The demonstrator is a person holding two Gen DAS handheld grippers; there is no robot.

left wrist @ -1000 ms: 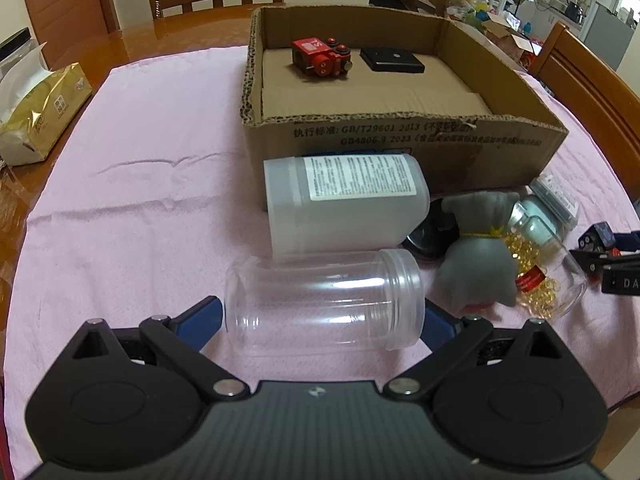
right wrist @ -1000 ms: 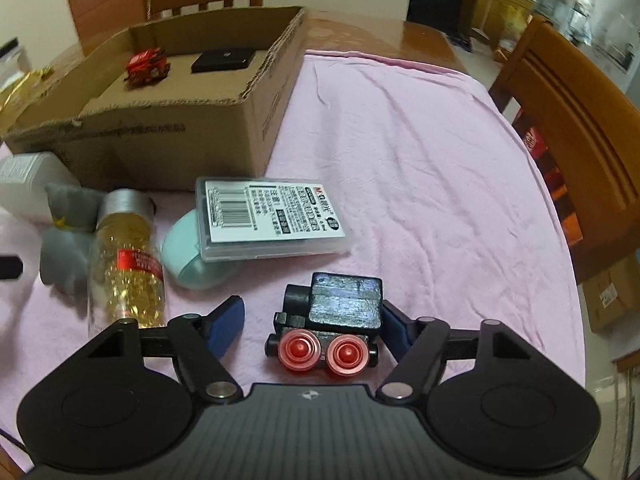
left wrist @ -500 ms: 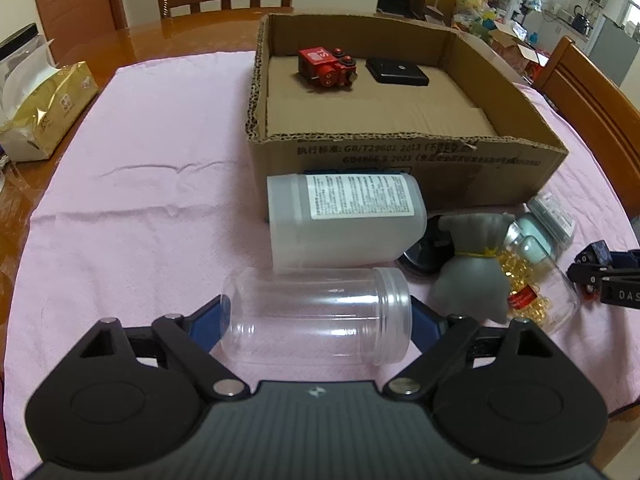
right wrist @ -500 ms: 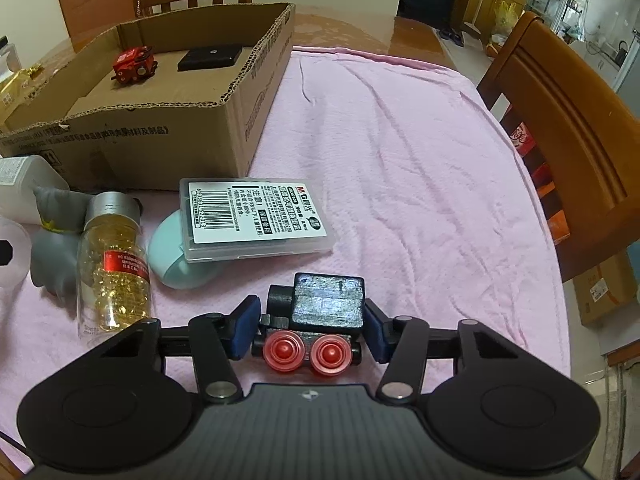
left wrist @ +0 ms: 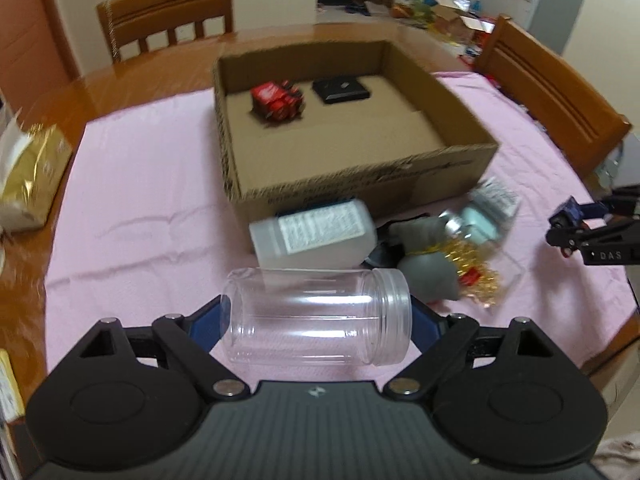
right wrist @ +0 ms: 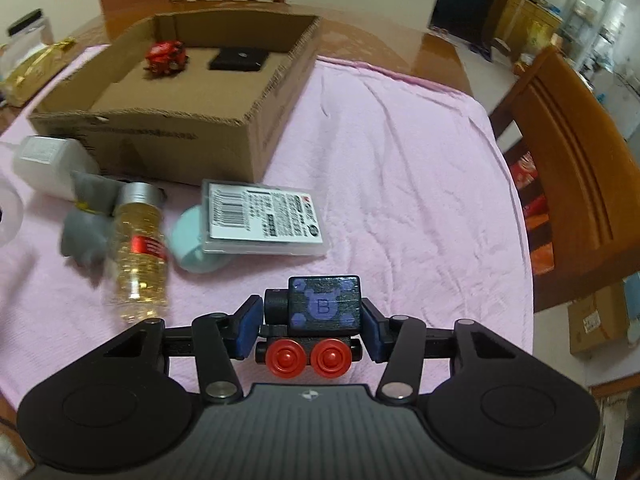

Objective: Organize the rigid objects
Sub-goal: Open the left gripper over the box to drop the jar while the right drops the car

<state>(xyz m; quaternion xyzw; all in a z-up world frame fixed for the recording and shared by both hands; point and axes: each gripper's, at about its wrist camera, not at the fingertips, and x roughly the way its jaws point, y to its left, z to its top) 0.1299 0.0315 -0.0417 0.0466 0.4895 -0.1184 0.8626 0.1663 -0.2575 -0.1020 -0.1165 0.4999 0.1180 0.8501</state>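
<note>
the left tongs [left wrist: 318, 322] are clamped on a clear plastic jar [left wrist: 318, 316], which lies crosswise between the blue pads with its threaded open mouth toward the right pad. just beyond the jar, a white bottle [left wrist: 314, 238] with a printed label lies on its side on the pink cloth [left wrist: 152, 184] that covers the bench, and farther ahead stands the cardboard box [left wrist: 360, 184]. inside it, at the far end, sit a red toy [left wrist: 276, 100] and a flat black block [left wrist: 340, 90], near each other but apart. ahead and to the right of these tongs lie a grey pouch [left wrist: 430, 276] and a bottle of golden capsules [left wrist: 474, 264], touching.

the right tongs [right wrist: 310, 330] have just been closing and now grip a black toy train [right wrist: 316, 314] with red wheels, pads pressed on both its sides. beyond it lies a flat clear case [right wrist: 266, 218] with a barcode label, resting partly on a pale teal disc [right wrist: 192, 240]. the box stands farther ahead and to the left.
</note>
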